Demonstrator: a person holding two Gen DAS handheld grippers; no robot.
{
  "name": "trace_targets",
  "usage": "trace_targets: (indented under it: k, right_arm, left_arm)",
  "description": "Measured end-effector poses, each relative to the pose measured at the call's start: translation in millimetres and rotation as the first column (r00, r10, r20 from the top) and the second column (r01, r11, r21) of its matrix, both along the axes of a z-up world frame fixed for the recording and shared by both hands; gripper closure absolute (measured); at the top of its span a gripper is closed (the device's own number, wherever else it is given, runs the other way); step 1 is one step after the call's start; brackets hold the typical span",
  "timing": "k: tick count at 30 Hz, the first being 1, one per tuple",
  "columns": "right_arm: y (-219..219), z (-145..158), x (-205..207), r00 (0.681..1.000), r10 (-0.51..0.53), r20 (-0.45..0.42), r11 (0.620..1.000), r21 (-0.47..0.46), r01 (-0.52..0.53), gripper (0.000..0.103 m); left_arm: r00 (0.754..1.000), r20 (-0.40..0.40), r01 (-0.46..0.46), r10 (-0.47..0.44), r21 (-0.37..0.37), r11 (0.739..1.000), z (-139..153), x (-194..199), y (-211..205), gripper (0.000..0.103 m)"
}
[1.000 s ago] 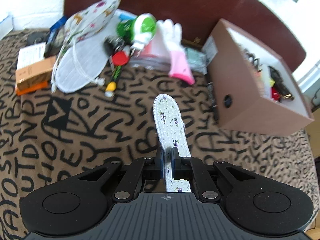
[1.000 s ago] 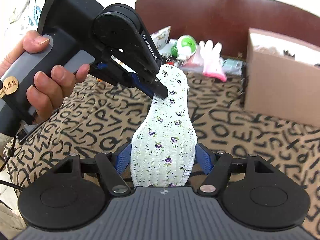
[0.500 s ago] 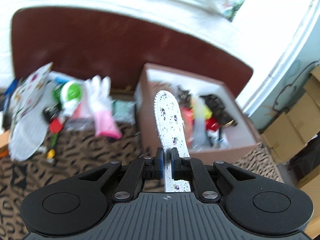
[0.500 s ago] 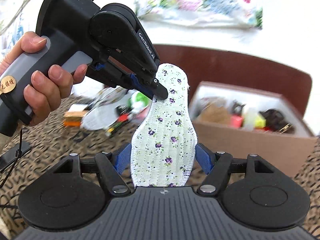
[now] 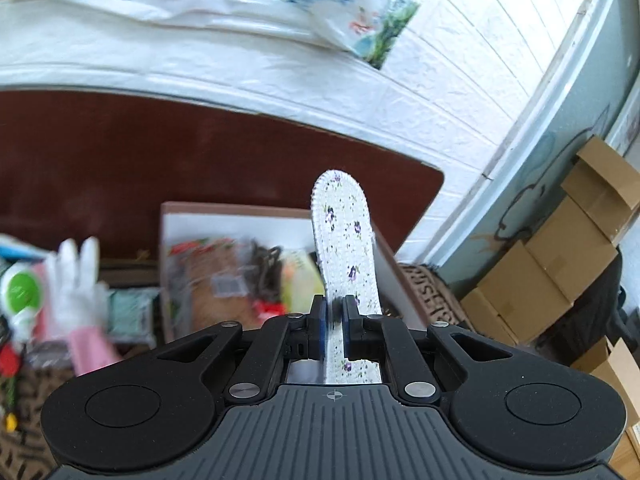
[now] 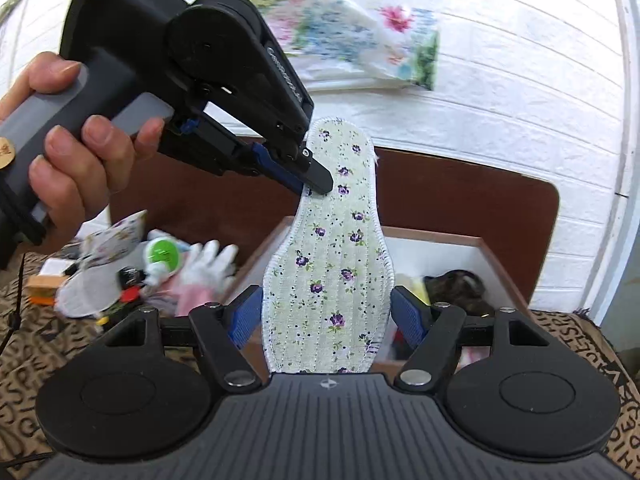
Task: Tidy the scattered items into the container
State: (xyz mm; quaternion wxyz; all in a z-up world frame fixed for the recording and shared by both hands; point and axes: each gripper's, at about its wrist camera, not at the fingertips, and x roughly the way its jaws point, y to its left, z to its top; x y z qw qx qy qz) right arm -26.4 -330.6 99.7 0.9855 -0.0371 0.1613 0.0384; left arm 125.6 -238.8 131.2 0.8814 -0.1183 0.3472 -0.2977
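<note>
- the left gripper (image 5: pixel 334 330) is clamped on the edge of a flowered insole (image 5: pixel 348 256), its blue pads (image 5: pixel 321 330) pressed to both faces of the thin sheet.
- the right gripper (image 6: pixel 327 320) has its jaws spread wide on either side of the same insole (image 6: pixel 332 264); the pads look just clear of its edges, so it seems to bear no load.
- the insole stands upright in the air, in front of and seemingly above the open cardboard box (image 5: pixel 166 264), which already has a jumble of things inside.
- risk: the hold is a thin pinch near one edge, so a quick swing could let the floppy insole twist out and drop onto the patterned blanket (image 6: pixel 48 344) short of the box.
- risk: it is long against the box opening; let go while upright, it might catch on the box wall (image 6: pixel 504 268) and lean or tip out rather than lie flat.
- still outside and left of the box: a white and pink glove (image 5: pixel 80 292), a green-capped bottle (image 6: pixel 162 258) and another insole (image 6: pixel 86 296).
- hard to make out: the box contents are smeared by motion blur, and the heel end of the held insole is hidden behind the gripper bodies in both views.
- the far left pile is cut off at the picture edge.
</note>
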Motion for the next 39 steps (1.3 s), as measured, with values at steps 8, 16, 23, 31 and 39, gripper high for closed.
trace_targets:
  k: [8, 16, 23, 31, 39]
  right_arm:
    - [-37.3, -10.4, 47.7, 0.999, -0.052, -0.011, 0.999, -0.004, 0.052, 0.029]
    - [-62.5, -45.5, 85.3, 0.987, -0.109, -0.114, 0.994, -0.019, 0.108, 0.024]
    - [-66.2, -60.7, 88.0, 0.98, -0.137, -0.141, 0.991, -0.015, 0.136, 0.009]
    - [-61.6, -53.1, 75.5, 0.979, -0.161, -0.129, 0.987, -0.018, 0.16, 0.004]
    - [-56.2, -28.3, 35.1, 0.979, -0.188, -0.073, 0.982, -0.038, 0.186, 0.001]
  left_arm:
    - [0.998, -0.043, 0.055, -0.055, -0.014, 0.998, -27.3, 52.2, -39.3, 0.091]
    - [0.995, -0.066, 0.077, -0.075, 0.036, 0.996, -69.1, 81.9, -60.0, 0.033]
    - [1.0, 0.006, -0.02, 0.02, 0.014, 1.0, -74.8, 73.4, -37.1, 0.002]
    - [0.997, 0.018, -0.072, 0.072, 0.054, 0.996, -76.9, 57.2, -18.4, 0.002]
    - [0.975, 0.176, -0.168, 0.137, 0.173, 0.971, -61.6, -1.6, 4.8, 0.0]
